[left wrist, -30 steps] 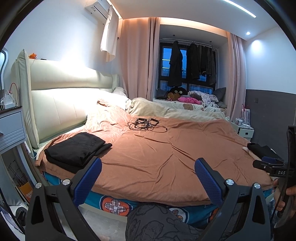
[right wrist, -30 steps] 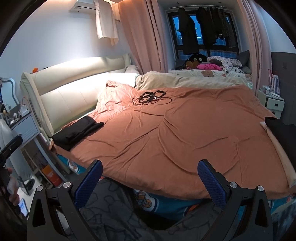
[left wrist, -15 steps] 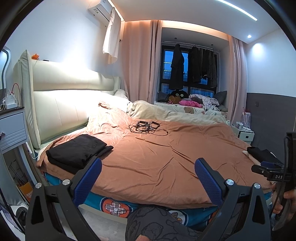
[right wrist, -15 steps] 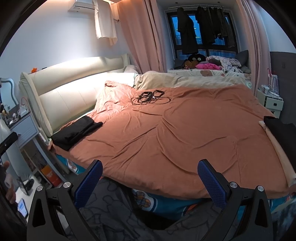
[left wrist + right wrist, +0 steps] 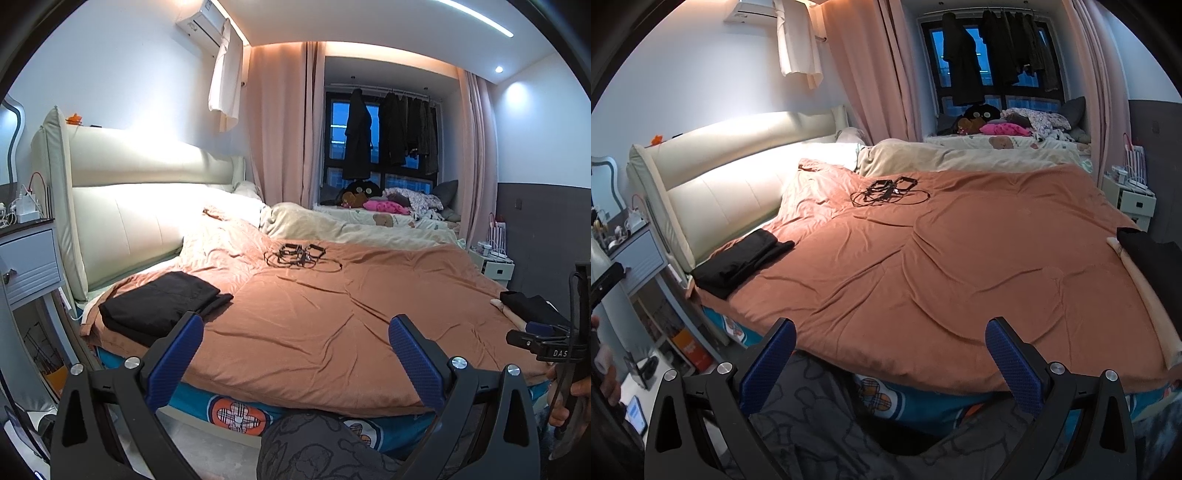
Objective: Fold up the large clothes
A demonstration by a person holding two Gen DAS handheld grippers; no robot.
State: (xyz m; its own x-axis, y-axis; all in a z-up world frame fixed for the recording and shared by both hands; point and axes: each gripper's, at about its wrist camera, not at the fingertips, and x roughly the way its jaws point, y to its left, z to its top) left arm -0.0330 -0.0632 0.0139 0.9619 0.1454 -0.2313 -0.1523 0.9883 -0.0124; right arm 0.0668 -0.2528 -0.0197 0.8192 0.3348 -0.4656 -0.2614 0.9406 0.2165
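A folded black garment [image 5: 159, 306] lies on the near left corner of the bed; it also shows in the right wrist view [image 5: 738, 262]. Another black garment [image 5: 532, 308] lies at the bed's right edge, also in the right wrist view [image 5: 1152, 258]. The orange-brown duvet [image 5: 314, 314] covers the bed [image 5: 942, 266]. My left gripper [image 5: 295, 341] is open and empty, held off the bed's near edge. My right gripper [image 5: 890, 345] is open and empty, also off the near edge. The right gripper's body shows at the far right of the left wrist view [image 5: 554, 350].
A tangle of black cables [image 5: 299, 254] lies mid-bed [image 5: 886, 190]. A cream headboard [image 5: 129, 206] is on the left, a grey nightstand [image 5: 29, 258] beside it. A white cabinet [image 5: 1134, 199] stands at far right. A cream blanket [image 5: 351, 229] lies beyond. My patterned knee [image 5: 317, 446] is below.
Both cameras have tilted up a little, so the bed sits lower in the views. Both grippers stay open and empty. Nothing on the bed has moved.
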